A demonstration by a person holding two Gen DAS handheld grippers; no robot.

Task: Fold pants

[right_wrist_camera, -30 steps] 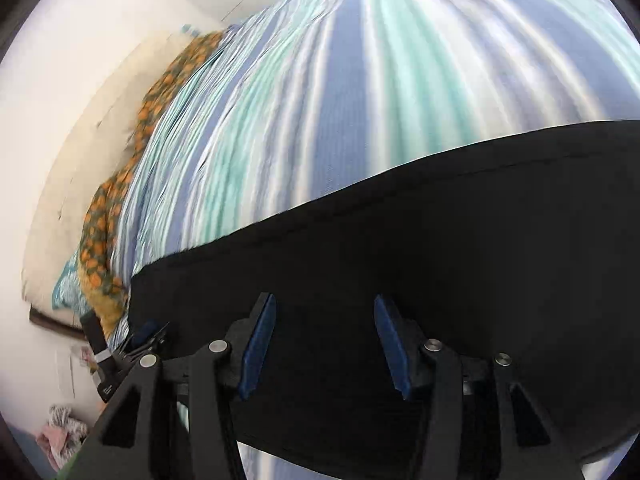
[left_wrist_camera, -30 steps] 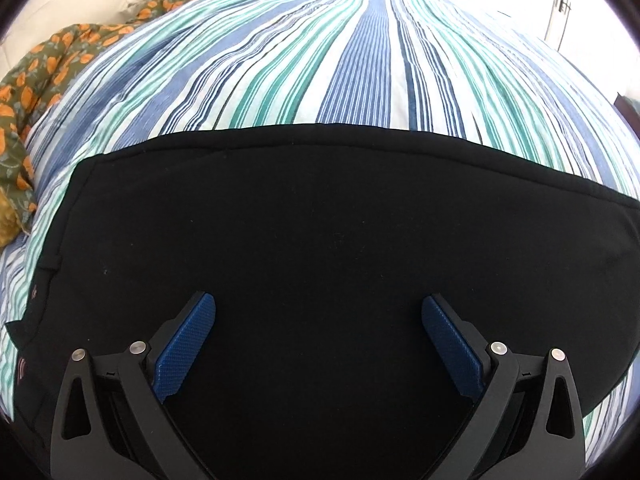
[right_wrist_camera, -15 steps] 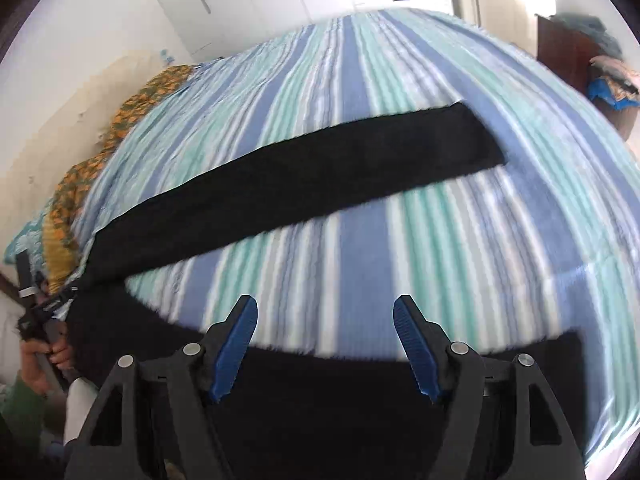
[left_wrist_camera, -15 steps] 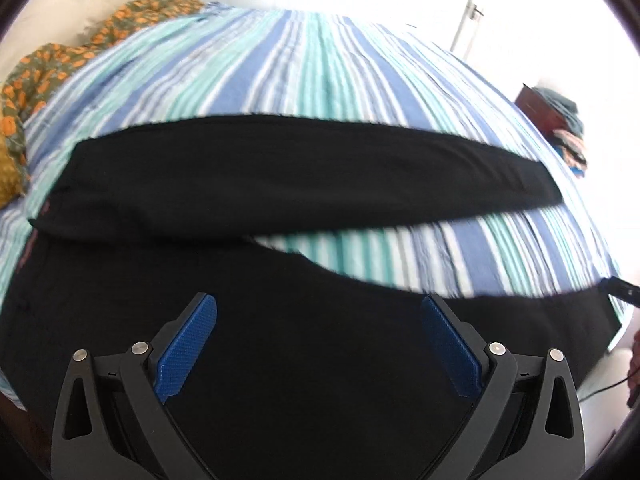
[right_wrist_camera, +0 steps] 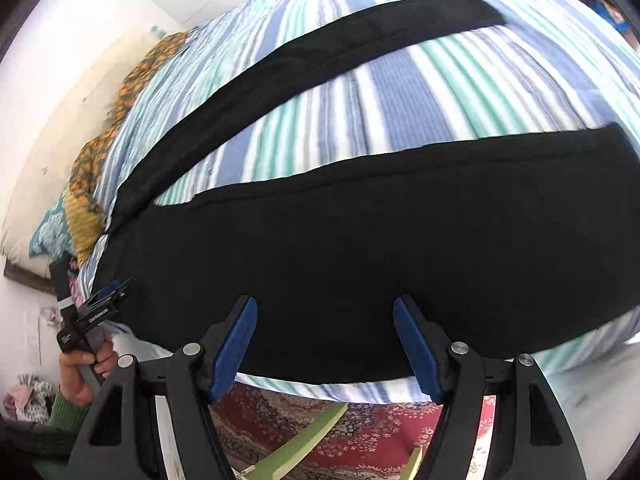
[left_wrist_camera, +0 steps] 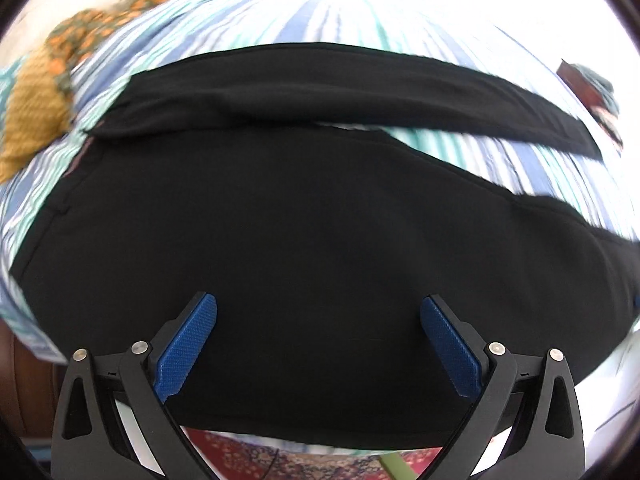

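Note:
Black pants point(left_wrist_camera: 304, 216) lie spread flat on the striped bed, legs apart in a V, waist toward the left. In the right wrist view the near leg of the pants point(right_wrist_camera: 380, 248) fills the middle and the far leg point(right_wrist_camera: 320, 52) runs up to the right. My left gripper point(left_wrist_camera: 319, 312) hovers open over the seat area near the bed's front edge, nothing between its blue pads. My right gripper point(right_wrist_camera: 325, 316) stands open above the near leg's lower edge, empty. The left gripper point(right_wrist_camera: 100, 300) also shows at far left, held by a hand point(right_wrist_camera: 86, 364).
The blue, green and white striped bedsheet point(right_wrist_camera: 400, 92) covers the bed. An orange-patterned cloth point(left_wrist_camera: 76, 44) lies at the far left by the headboard. Below the bed's edge are a red patterned rug point(right_wrist_camera: 360, 432) and green slats point(right_wrist_camera: 304, 444). A dark piece of furniture point(left_wrist_camera: 588, 84) stands at the right.
Both grippers have pulled back from the pants toward the bed's front edge, so both legs and the floor now show. The right gripper's jaws widened early on and have since held.

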